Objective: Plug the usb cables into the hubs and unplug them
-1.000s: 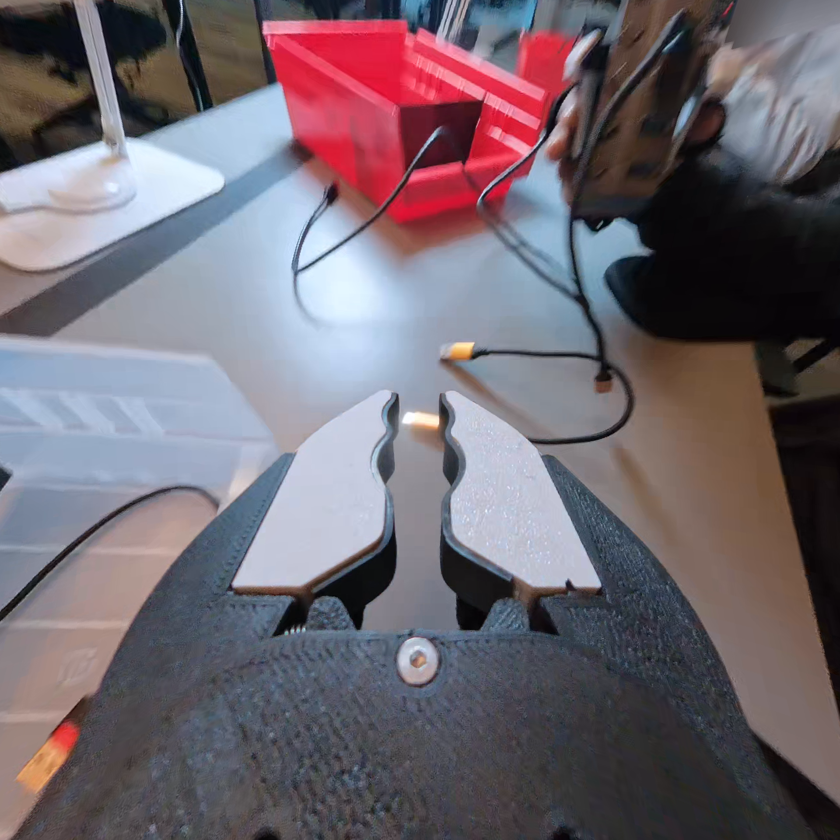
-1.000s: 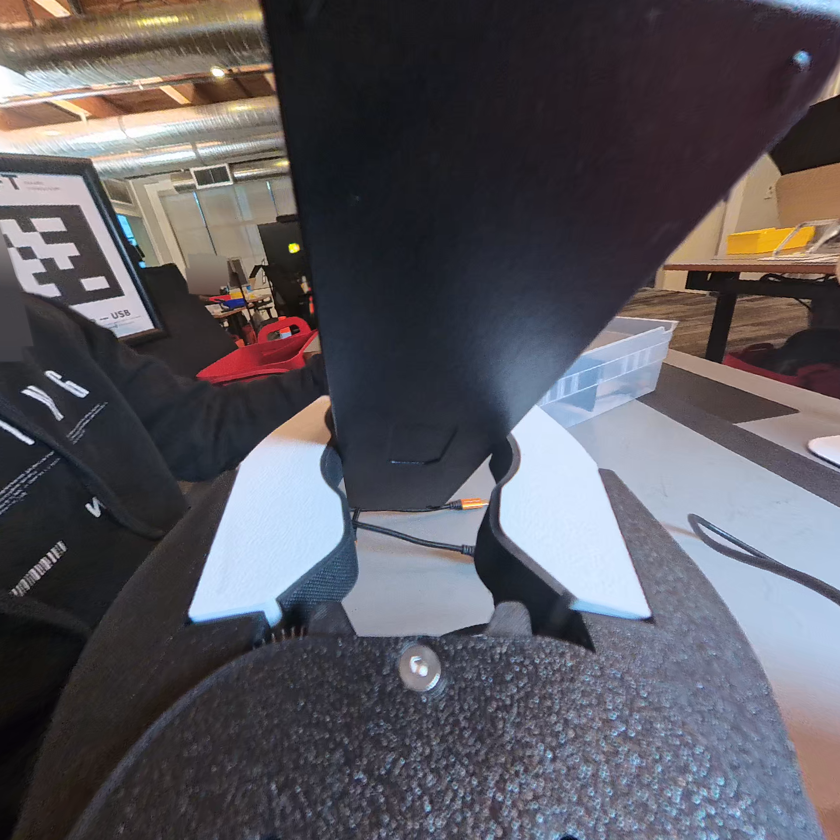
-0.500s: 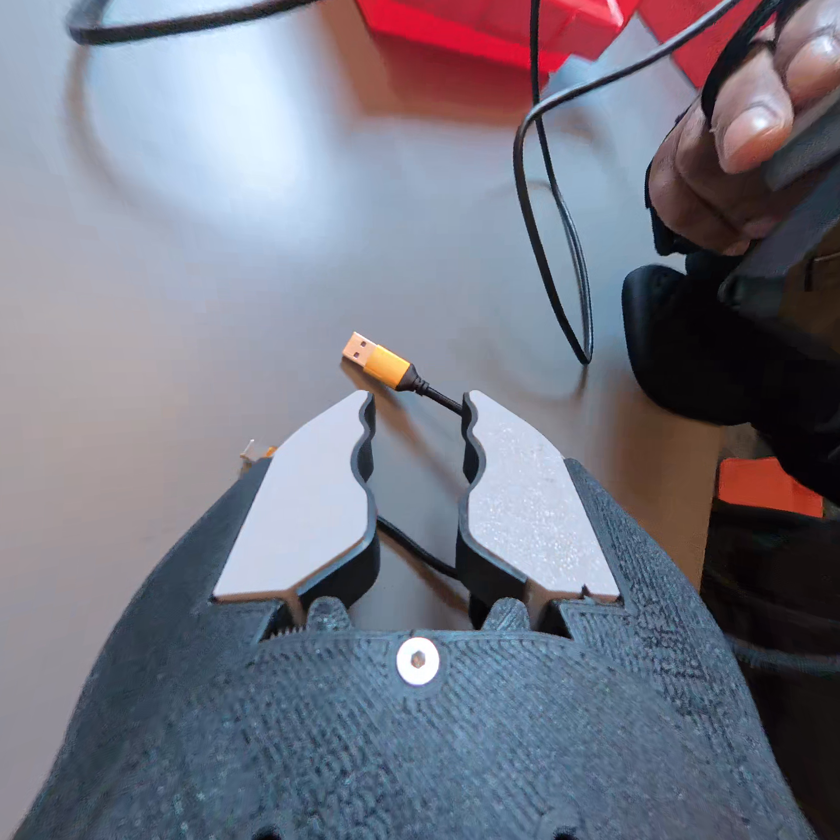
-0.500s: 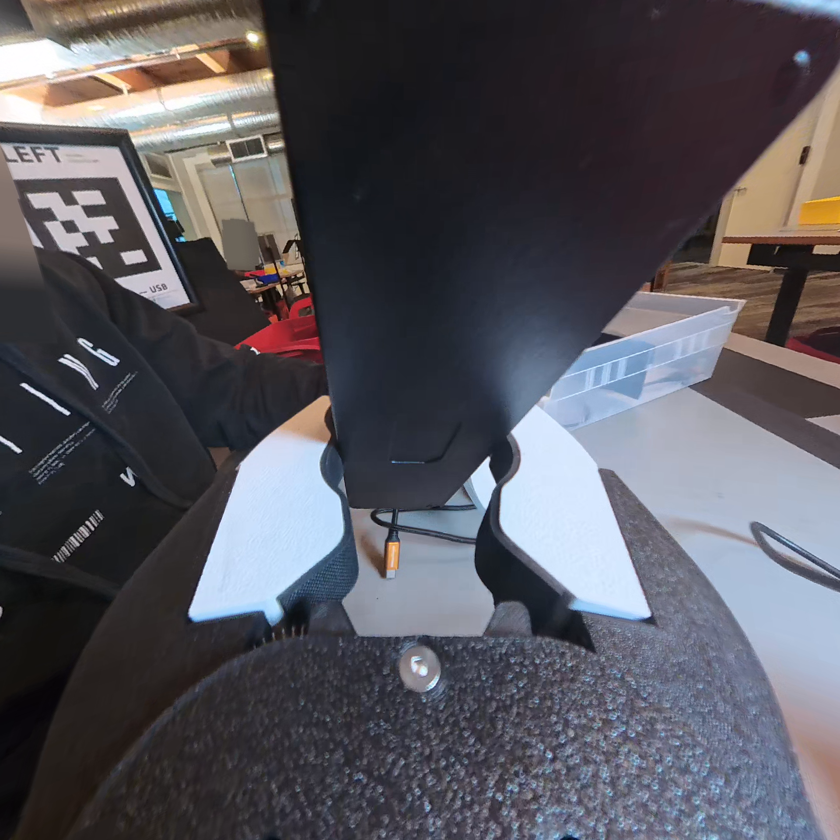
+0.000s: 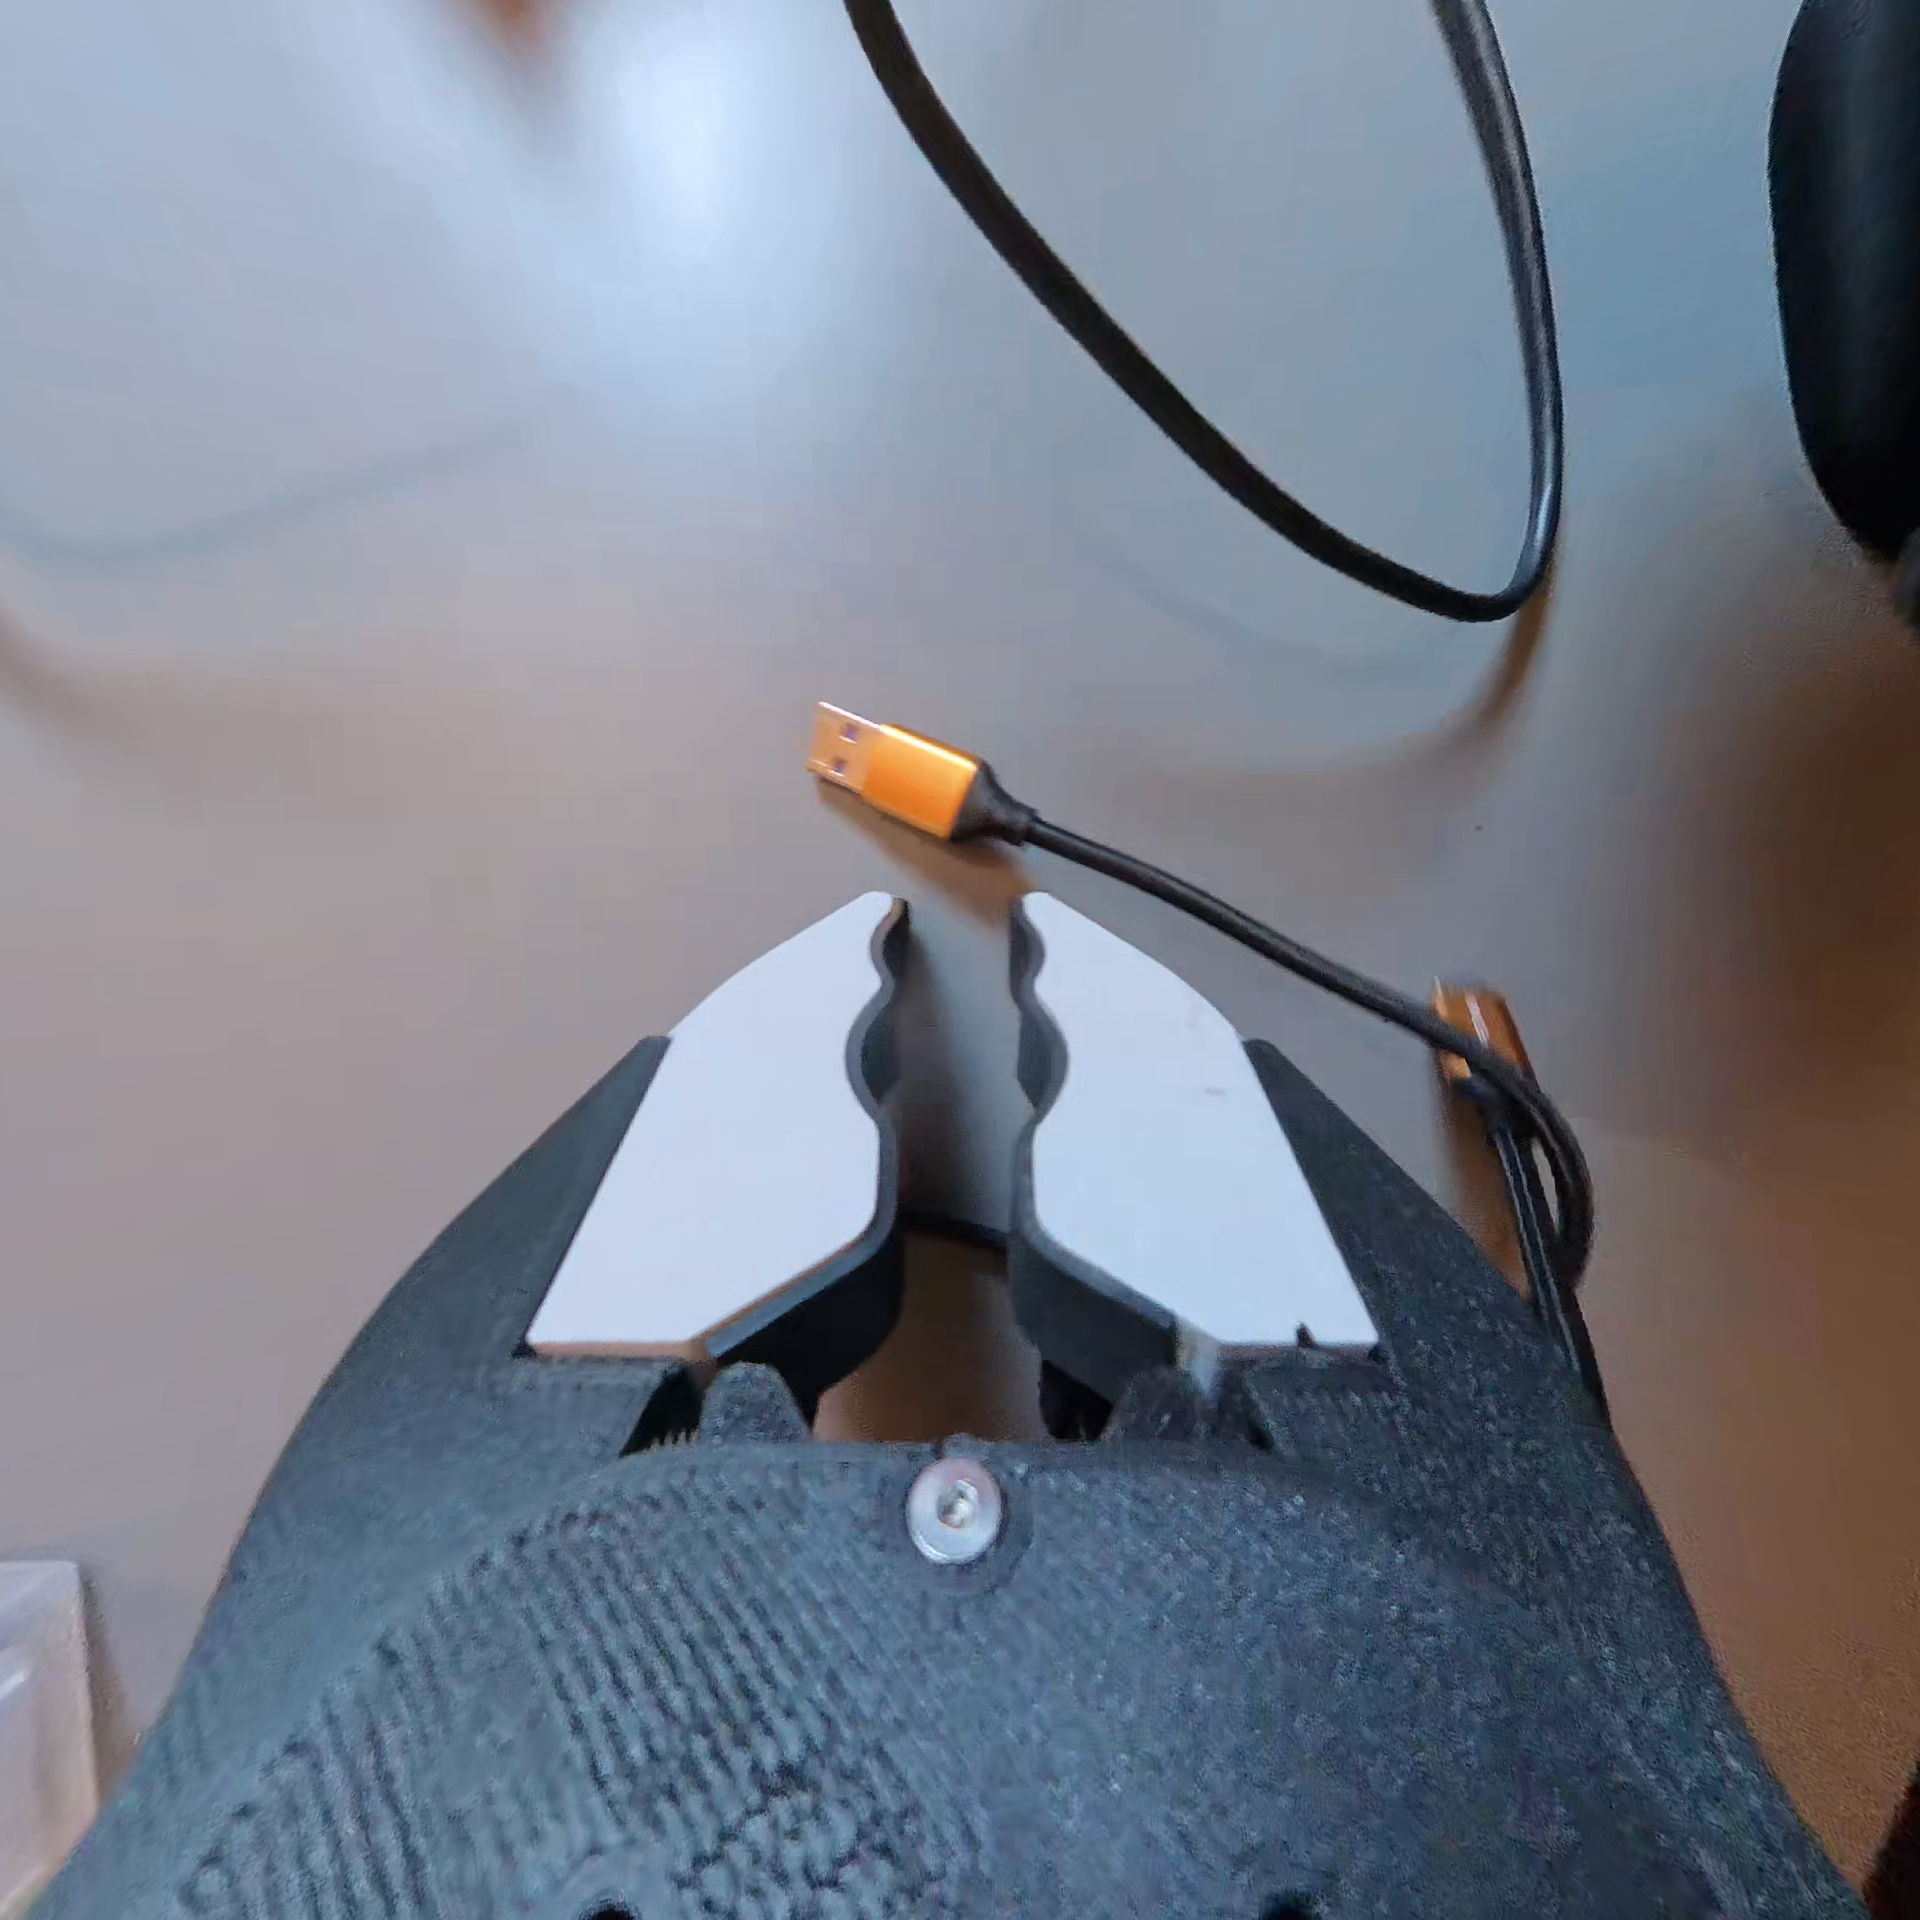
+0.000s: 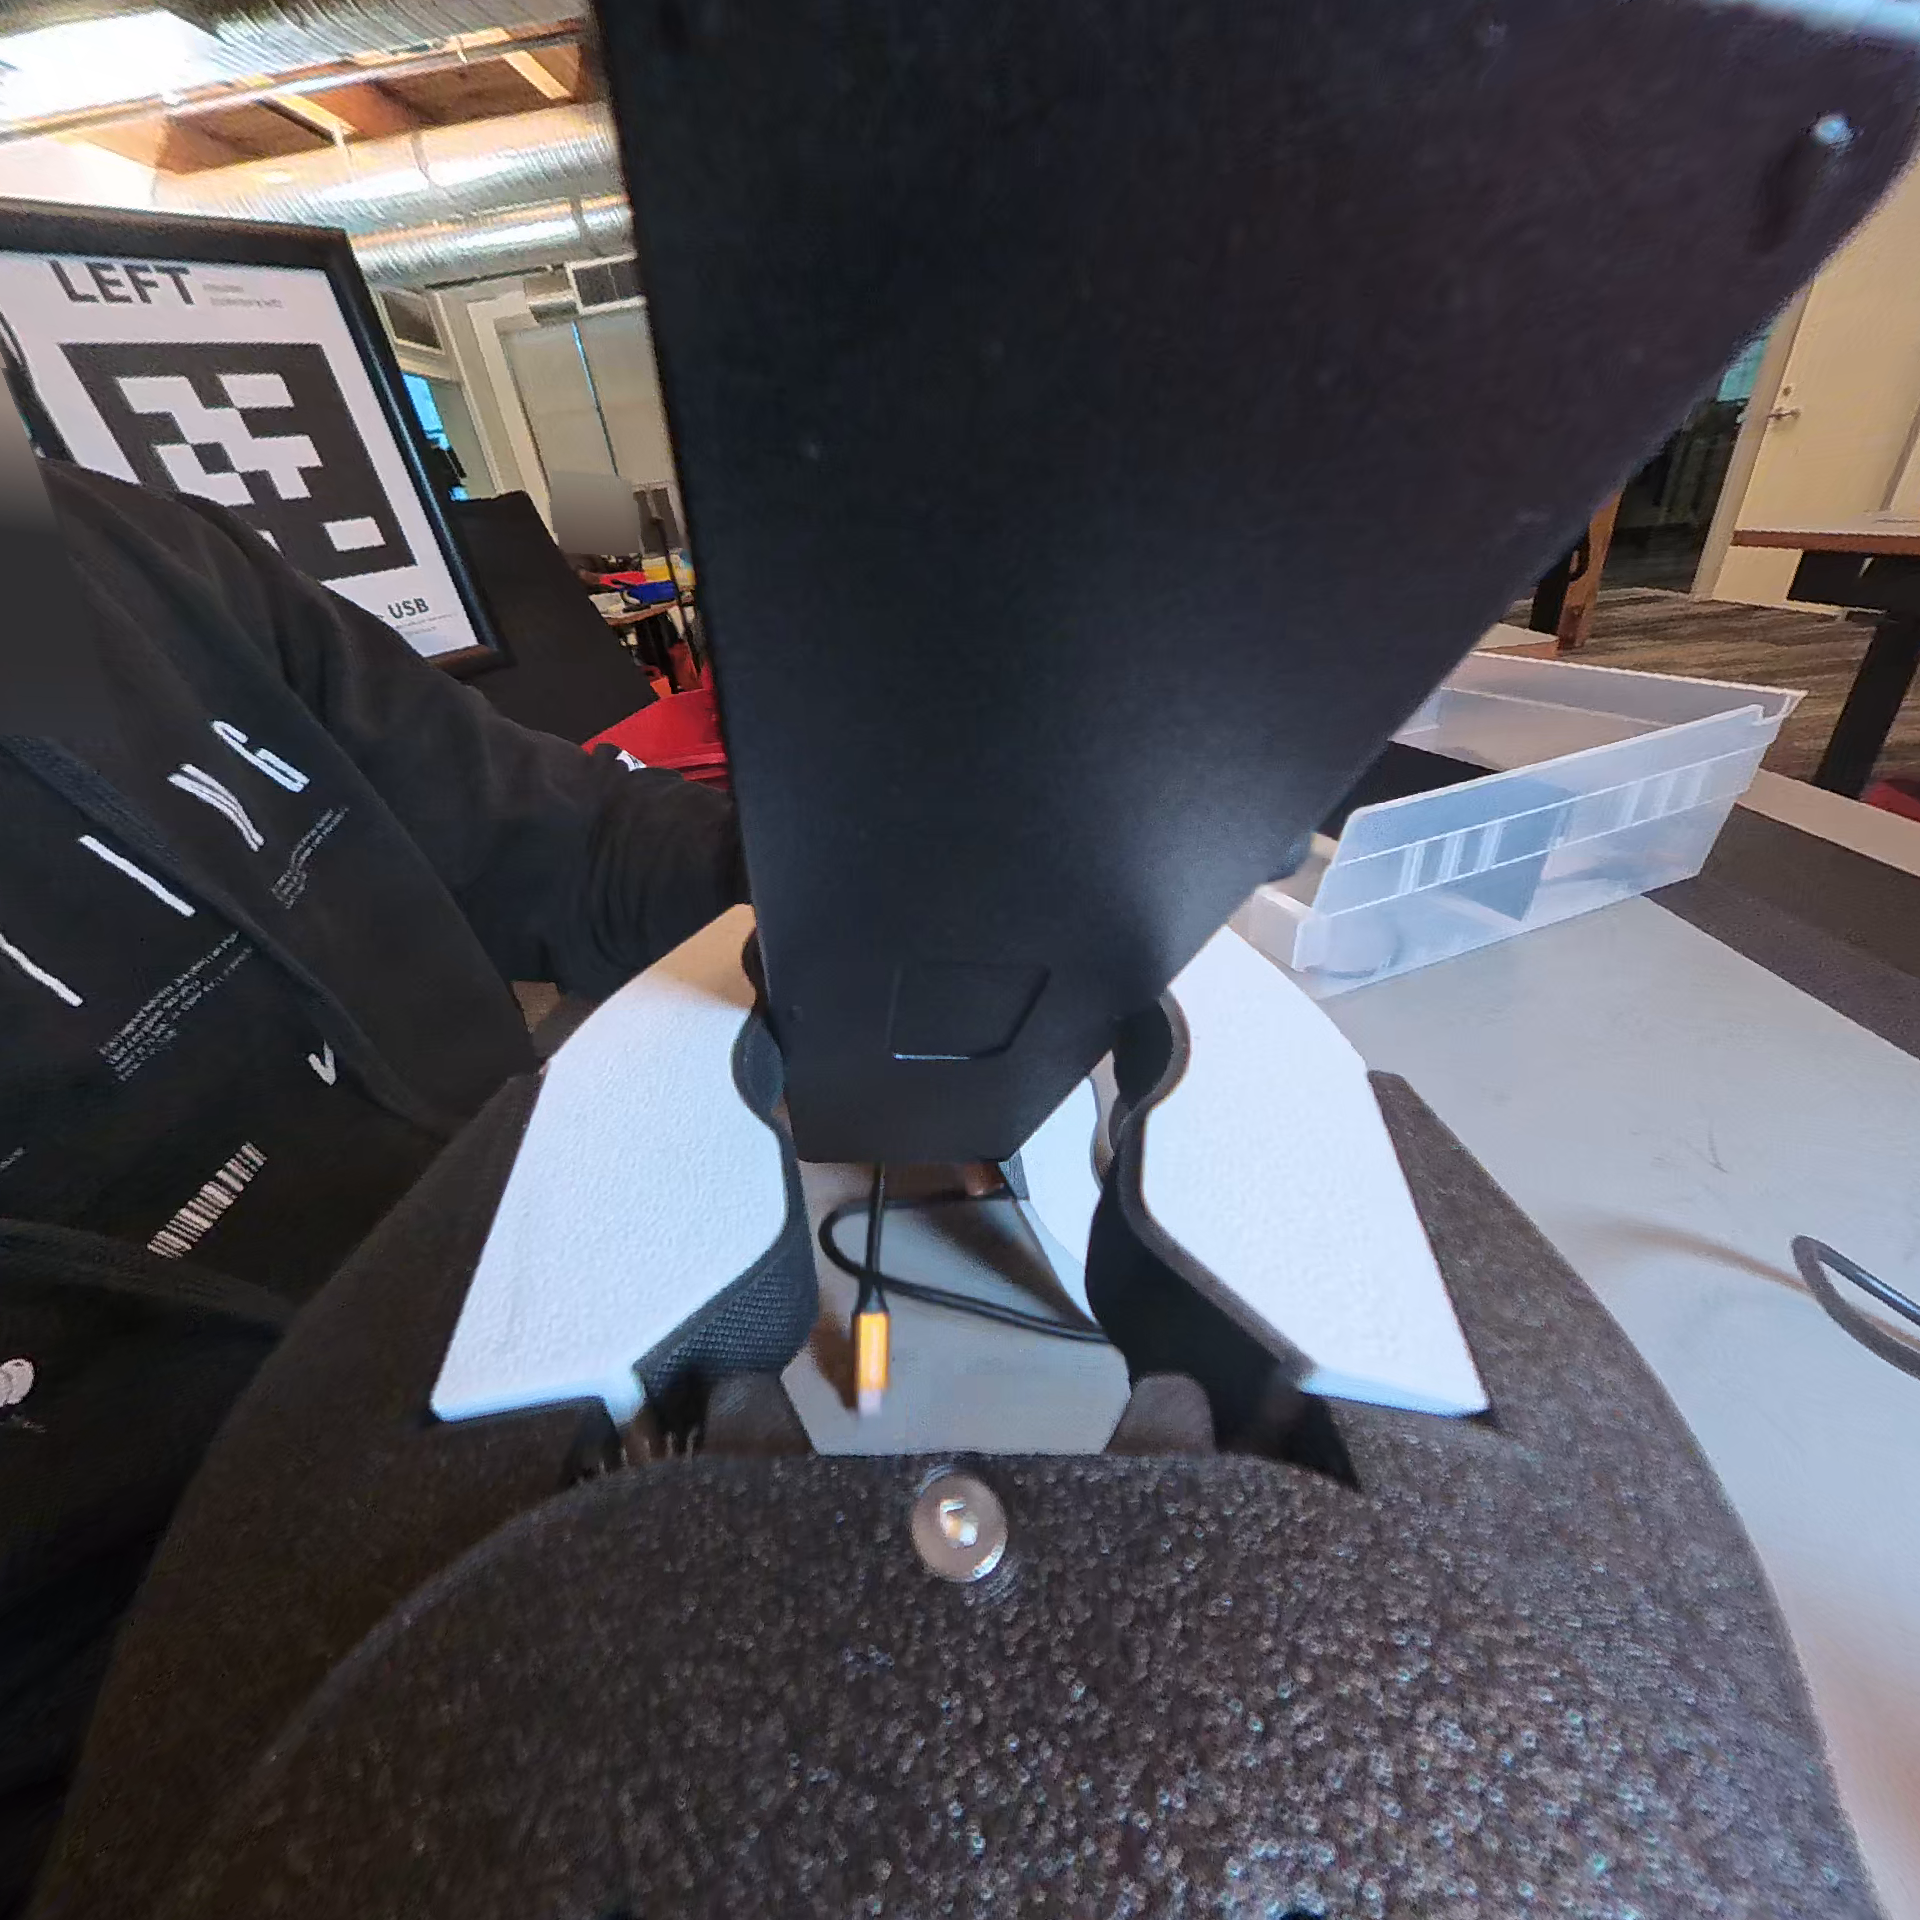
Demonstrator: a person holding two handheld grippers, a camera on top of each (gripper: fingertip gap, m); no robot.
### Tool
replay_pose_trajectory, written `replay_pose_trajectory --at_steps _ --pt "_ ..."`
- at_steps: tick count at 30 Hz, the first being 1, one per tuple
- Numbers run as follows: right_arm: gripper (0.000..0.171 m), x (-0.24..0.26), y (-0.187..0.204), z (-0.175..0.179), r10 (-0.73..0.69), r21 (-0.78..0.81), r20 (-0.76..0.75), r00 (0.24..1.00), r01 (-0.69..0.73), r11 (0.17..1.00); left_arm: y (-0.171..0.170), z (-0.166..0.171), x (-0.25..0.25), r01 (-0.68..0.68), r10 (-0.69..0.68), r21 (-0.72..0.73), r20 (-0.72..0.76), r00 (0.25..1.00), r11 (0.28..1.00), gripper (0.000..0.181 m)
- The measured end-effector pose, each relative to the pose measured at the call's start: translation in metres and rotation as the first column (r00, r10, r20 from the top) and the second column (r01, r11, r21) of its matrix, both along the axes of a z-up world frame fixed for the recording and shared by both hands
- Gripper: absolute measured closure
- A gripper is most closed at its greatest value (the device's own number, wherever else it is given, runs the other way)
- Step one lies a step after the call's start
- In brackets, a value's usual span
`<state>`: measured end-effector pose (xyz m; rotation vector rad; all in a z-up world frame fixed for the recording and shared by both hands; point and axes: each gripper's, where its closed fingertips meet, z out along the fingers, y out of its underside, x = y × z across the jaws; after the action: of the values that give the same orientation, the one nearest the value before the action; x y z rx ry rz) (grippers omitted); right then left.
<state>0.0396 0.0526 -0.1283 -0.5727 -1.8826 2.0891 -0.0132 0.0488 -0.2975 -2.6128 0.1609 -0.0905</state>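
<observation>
- The left gripper (image 5: 956,914) hangs low over the grey table (image 5: 416,520), its white-faced fingers (image 5: 748,1143) a narrow gap apart with nothing between them — only bare tabletop shows in the gap.
- Just past its tips lies an orange USB plug (image 5: 894,769), flat on the table, metal end pointing left; its black cable (image 5: 1247,925) trails back to the right past the right-hand finger.
- A second orange connector (image 5: 1475,1029) sits beside that finger where the cable bunches.
- A longer black cable loop (image 5: 1455,592) curves across the far right part of the table.
- The right gripper (image 6: 961,1049) is clamped on the narrow lower end of a large black hub (image 6: 1091,468), which is held upright above the table and fills most of that view.
- Below the hub, between the fingers, an orange plug (image 6: 871,1351) and its cable show on the table.
- A clear plastic bin (image 6: 1538,831) stands toward the far right edge of the table.
- A person in a black sweatshirt (image 6: 260,883) is on the left.
</observation>
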Motion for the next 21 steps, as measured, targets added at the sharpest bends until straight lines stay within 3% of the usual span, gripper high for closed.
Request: replay_pose_trajectory --at_steps 2,7,14,18,21 --pt "0.107 0.000 0.002 0.002 -0.005 -0.007 -0.004 1.000 0.005 1.000 -0.002 0.011 -0.007 0.004 -0.002 0.059 -0.021 1.000 0.998 0.180" --pt "0.107 0.000 0.007 0.006 -0.018 -0.016 -0.014 1.000 0.018 1.000 -0.024 0.058 -0.021 0.024 -0.030 0.184 0.030 0.999 0.983 0.164" --pt "0.107 -0.003 0.014 0.007 -0.040 -0.028 -0.014 0.999 0.040 0.999 -0.074 0.084 -0.024 0.023 -0.062 0.284 0.128 0.990 0.958 0.155" --pt "0.107 -0.006 0.021 0.012 -0.070 -0.063 -0.023 0.997 0.068 0.996 -0.084 0.084 -0.001 0.079 -0.142 0.329 0.172 0.975 0.941 0.157" --pt "0.107 -0.011 0.034 0.017 -0.131 -0.104 -0.034 0.991 0.127 0.986 -0.081 0.063 0.020 0.138 -0.182 0.256 0.158 0.970 0.957 0.156"
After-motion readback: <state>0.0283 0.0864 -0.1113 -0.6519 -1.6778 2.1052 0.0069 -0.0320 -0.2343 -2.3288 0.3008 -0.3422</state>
